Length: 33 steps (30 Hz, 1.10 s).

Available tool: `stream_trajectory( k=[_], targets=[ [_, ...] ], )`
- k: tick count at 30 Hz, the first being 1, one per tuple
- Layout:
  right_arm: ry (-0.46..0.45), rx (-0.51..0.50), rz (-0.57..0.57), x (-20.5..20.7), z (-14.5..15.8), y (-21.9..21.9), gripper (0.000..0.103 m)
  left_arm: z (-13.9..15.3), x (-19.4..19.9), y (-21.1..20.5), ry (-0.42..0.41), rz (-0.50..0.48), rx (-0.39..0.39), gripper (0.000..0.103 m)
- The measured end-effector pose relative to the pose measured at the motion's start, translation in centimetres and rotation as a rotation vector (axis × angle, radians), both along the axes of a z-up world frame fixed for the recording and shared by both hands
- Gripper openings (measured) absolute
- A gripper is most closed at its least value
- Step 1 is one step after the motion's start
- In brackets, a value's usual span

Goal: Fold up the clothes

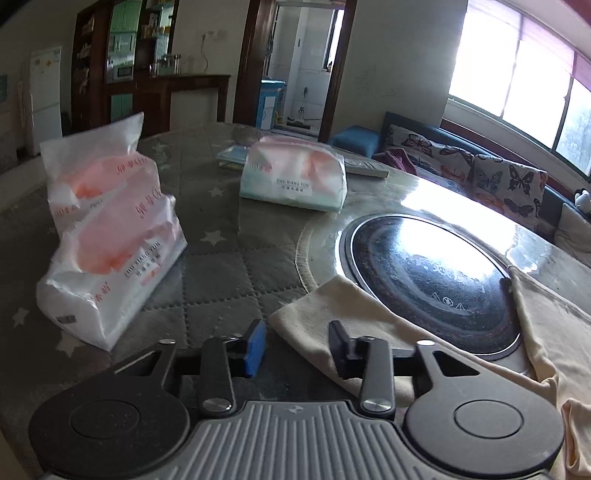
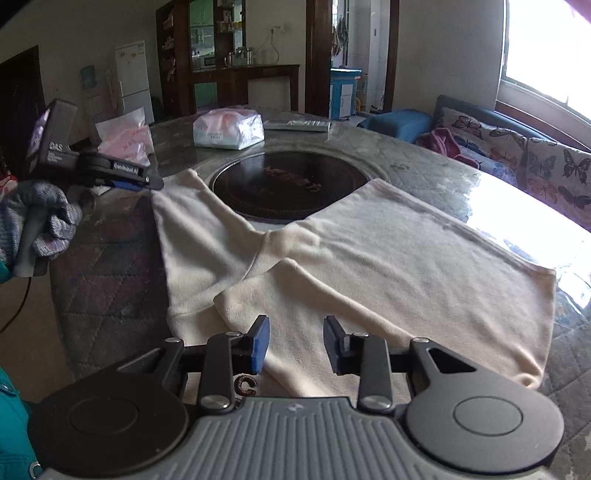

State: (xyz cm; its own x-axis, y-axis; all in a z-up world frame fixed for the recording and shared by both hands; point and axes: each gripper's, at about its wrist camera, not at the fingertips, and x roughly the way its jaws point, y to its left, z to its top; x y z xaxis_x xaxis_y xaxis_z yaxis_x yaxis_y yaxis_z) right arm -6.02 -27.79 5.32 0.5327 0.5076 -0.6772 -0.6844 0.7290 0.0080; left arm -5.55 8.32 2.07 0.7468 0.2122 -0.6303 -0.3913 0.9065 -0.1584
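The room has pale plastered walls (image 2: 88,29). A large window (image 1: 517,74) on the right admits strong daylight, which reflects off the round table (image 2: 424,162). Below the window stands a sofa (image 1: 480,173) covered in butterfly-print fabric, with a blue cushion (image 2: 397,123) at its near end. A dark wooden cabinet (image 2: 177,55) with shelves and green-tinted glass doors occupies the far wall, joined to a dark wooden counter (image 2: 258,74). A white refrigerator (image 2: 133,79) stands to the left of the cabinet. A dark-framed doorway (image 1: 299,62) opens onto a tiled, brightly lit room. A black circular hob (image 2: 288,184) is set into the table centre.
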Motion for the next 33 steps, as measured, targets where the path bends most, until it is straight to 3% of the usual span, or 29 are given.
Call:
stream_trajectory(
  k=[2, 4, 8, 16, 22, 27, 33],
  targets=[
    [-0.011, 0.011, -0.017, -0.2, 0.5, -0.7, 0.032, -0.2, 0.1, -0.3, -0.008, -0.002, 0.023, 0.028],
    [-0.018, 0.022, -0.035, -0.4, 0.9, -1.3, 0.032, -0.2, 0.1, -0.1, -0.017, 0.002, 0.01, 0.009],
    [-0.027, 0.058, -0.086, -0.9, 1.5, -3.0, 0.032, 1.0, -0.4, -0.3, -0.077, -0.029, -0.04, 0.005],
    [-0.044, 0.122, -0.255, -1.5, 1.9, -8.0, 0.032, 6.8, -1.1, -8.6, -0.24, -0.37, -0.161, 0.004],
    [-0.047, 0.163, -0.373, -2.4, 1.6, -11.9, 0.032, 8.8, -1.2, -17.3, -0.285, -0.658, -0.256, 0.004],
    [-0.034, 0.183, -0.45, -2.8, 0.9, -14.2, 0.032, 7.5, -1.0, -23.4, -0.241, -0.832, -0.316, 0.004],
    [-0.021, 0.197, -0.485, -2.9, 0.5, -15.3, 0.032, 4.1, -0.8, -27.1, -0.085, -0.998, -0.301, 0.007]
  ],
)
